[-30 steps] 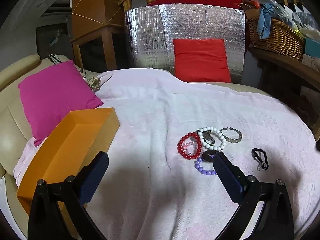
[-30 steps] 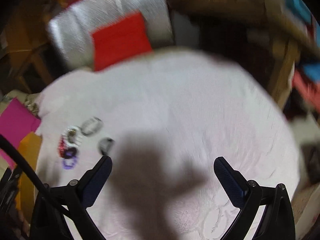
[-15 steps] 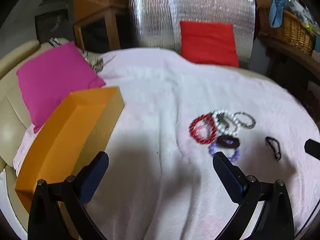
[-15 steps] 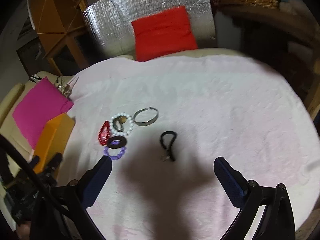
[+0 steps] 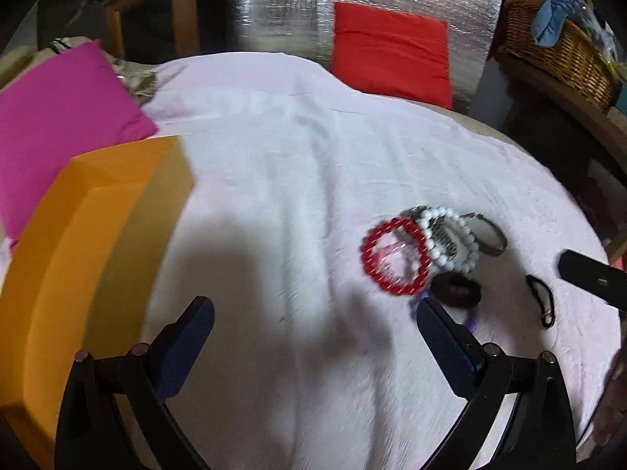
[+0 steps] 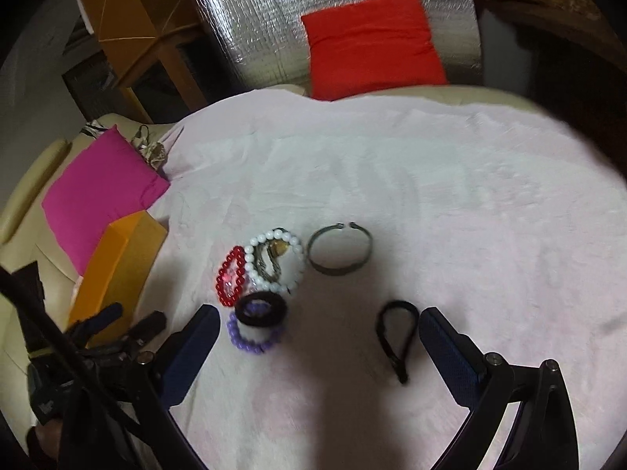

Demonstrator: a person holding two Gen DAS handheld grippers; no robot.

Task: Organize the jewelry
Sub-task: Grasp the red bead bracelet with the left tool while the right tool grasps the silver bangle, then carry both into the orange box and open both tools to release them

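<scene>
Jewelry lies on a pale pink cloth [image 6: 431, 180]: a red bead bracelet [image 6: 231, 276], a white bead bracelet [image 6: 298, 252], a metal cuff [image 6: 339, 250], a black ring [image 6: 260, 309] on a purple bead bracelet [image 6: 250, 342], and a black cord loop [image 6: 395, 333]. An open orange box [image 5: 78, 258] stands at the left. My right gripper [image 6: 319, 346] is open above the cloth, the cord loop just inside its right finger. My left gripper [image 5: 313, 337] is open and empty, between the box and the red bracelet [image 5: 394, 260].
A magenta cushion [image 5: 58, 117] lies behind the orange box. A red cushion [image 6: 372, 43] leans on a silver foil panel [image 5: 282, 8] at the back. A wicker basket [image 5: 560, 55] sits on a shelf at the far right. The left gripper shows at the lower left of the right wrist view [image 6: 117, 333].
Both grippers have come lower and closer to the jewelry. The right gripper swung left over the cloth and now frames the black cord loop and the purple bracelet.
</scene>
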